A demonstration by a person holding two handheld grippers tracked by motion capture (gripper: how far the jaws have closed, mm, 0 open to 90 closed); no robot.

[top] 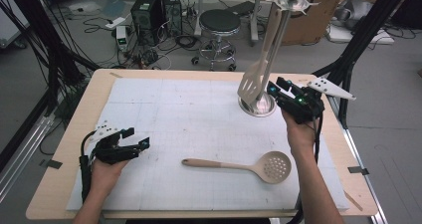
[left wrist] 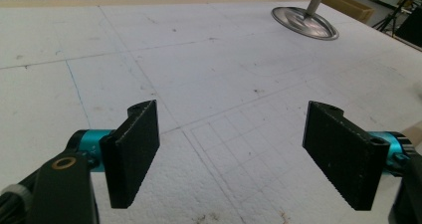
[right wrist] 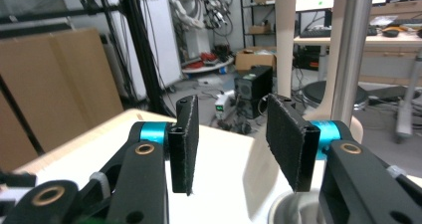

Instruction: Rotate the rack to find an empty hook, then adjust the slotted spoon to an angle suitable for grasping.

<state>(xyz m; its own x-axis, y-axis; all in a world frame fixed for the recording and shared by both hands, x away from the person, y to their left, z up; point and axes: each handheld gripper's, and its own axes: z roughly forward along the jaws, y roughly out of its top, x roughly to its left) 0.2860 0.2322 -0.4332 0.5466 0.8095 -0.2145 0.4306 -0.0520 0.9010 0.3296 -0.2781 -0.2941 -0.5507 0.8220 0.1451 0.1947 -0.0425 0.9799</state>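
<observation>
The right tool (top: pixel 276 88) is standing part open with nothing between its jaws, sitting just at 3 o'clock of the slotted spatula (top: pixel 251 84), which is hanging from the metal stand (top: pixel 257 104) at the desk's (top: pixel 64 184) 1 o'clock area; contact with the spatula appears absent. The left tool (top: pixel 139 143) is resting wide open and empty at 8 o'clock. The skimmer spoon (top: pixel 259 166) is lying at 5 o'clock

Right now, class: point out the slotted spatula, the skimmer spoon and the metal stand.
slotted spatula (top: pixel 251 82), high view, on its slotted blade.
skimmer spoon (top: pixel 275 166), high view, on its perforated bowl.
metal stand (left wrist: pixel 304 23), left gripper view, on its round base.
</observation>
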